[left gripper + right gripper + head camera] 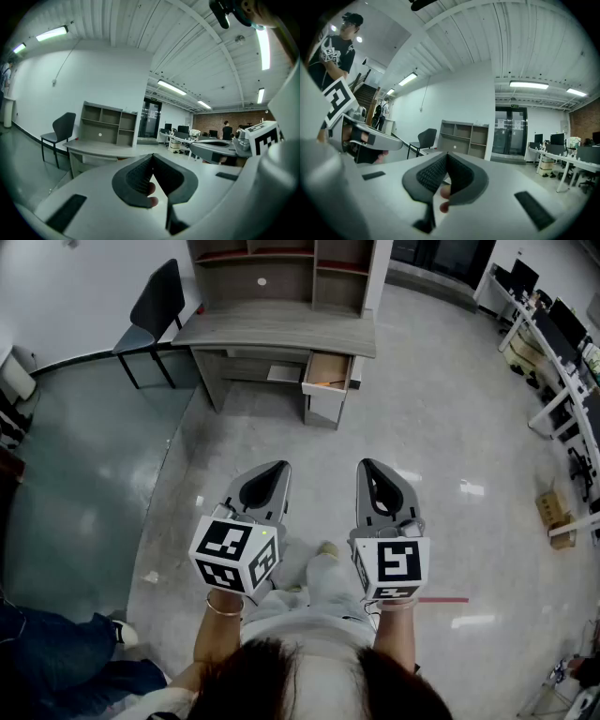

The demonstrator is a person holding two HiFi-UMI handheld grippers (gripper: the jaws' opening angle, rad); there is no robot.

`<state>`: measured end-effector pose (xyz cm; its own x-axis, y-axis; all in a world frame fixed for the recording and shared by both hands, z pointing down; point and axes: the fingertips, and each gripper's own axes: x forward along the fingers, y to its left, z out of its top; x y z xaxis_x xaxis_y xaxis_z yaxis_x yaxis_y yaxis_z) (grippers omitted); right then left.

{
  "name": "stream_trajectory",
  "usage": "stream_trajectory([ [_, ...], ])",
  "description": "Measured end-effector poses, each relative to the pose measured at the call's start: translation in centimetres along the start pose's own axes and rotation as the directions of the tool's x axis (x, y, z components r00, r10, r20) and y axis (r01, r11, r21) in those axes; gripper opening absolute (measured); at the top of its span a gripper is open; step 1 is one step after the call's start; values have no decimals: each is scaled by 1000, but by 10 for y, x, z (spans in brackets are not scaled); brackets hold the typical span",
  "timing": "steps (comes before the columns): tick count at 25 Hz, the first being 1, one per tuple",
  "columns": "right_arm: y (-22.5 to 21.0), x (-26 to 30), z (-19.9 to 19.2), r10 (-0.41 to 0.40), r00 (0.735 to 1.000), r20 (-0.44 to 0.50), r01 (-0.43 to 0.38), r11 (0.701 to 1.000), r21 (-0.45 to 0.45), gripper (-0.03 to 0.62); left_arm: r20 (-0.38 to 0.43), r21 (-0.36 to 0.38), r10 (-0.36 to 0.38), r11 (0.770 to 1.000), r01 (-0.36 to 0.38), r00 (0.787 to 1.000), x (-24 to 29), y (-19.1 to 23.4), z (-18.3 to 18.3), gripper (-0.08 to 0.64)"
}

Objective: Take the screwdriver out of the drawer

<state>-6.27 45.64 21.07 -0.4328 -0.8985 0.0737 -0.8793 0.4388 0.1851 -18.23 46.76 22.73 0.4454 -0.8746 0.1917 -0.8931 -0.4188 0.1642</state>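
1. The screwdriver [328, 383] belongs to the grey desk [281, 329], which stands well apart from both grippers.
2. A black chair [155, 306] stands just beside the desk's left end.
3. The drawer [330, 367] is pulled out under the desk's right end.
4. The left gripper [277, 466] and right gripper [367, 465] are side by side, each with its jaws pressed together on nothing.
5. The screwdriver, a thin orange streak, lies inside that drawer.

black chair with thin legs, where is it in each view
Head view: black chair top left.
Left gripper view: left edge, mid-height.
Right gripper view: left of centre, mid-height.
Shared landmark: grey wooden desk with shelf unit, to the chair's right.
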Motion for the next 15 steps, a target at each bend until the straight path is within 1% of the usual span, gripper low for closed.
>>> stream_trajectory([
  [5,-15,26,-6,6,1000,0,-6,1000,0,26,-5,19,5,1000,-5,1000,30,10,3,17],
  [9,-33,47,-3,29,999,27,-30,999,22,26,0,30,4,1000,-4,1000,60,13,13,17],
  [15,-75,89,-6,43,998,42,-44,999,26,27,13,43,7,999,-8,1000,119,18,29,17],
])
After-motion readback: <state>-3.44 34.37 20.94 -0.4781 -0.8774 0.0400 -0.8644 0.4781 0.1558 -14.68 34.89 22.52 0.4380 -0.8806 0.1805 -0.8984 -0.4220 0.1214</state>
